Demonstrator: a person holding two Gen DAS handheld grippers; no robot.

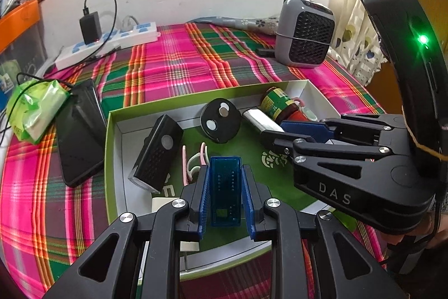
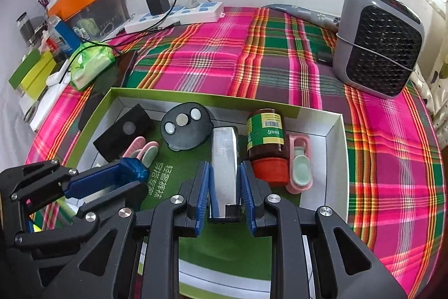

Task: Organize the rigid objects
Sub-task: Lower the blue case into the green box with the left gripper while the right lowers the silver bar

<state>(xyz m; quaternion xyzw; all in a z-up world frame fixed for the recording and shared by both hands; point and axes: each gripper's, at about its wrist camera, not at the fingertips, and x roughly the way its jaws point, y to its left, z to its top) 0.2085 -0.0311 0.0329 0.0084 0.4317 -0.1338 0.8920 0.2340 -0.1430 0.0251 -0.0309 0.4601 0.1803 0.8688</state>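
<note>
A shallow green-rimmed box (image 1: 112, 114) (image 2: 196, 97) lies on the plaid cloth. My left gripper (image 1: 226, 170) (image 2: 140, 175) is shut on a small translucent blue case (image 1: 225, 187) (image 2: 134, 168) over the box's near left part. My right gripper (image 2: 225, 167) (image 1: 271, 131) is shut on a silver bar (image 2: 224, 147) (image 1: 261, 119) in the middle of the box. Inside lie a black rectangular device (image 1: 156, 153) (image 2: 126, 131), a black disc with round buttons (image 1: 221, 122) (image 2: 186, 129), a brown bottle with a red cap (image 1: 277, 102) (image 2: 266, 139), and pink-green clips (image 1: 193, 161) (image 2: 299, 164).
A black phone (image 1: 78, 131) and a green tissue pack (image 1: 36, 108) (image 2: 89, 63) lie left of the box. A power strip with a charger (image 1: 112, 41) (image 2: 179, 13) sits at the back left. A grey fan heater (image 1: 305, 32) (image 2: 378, 41) stands back right.
</note>
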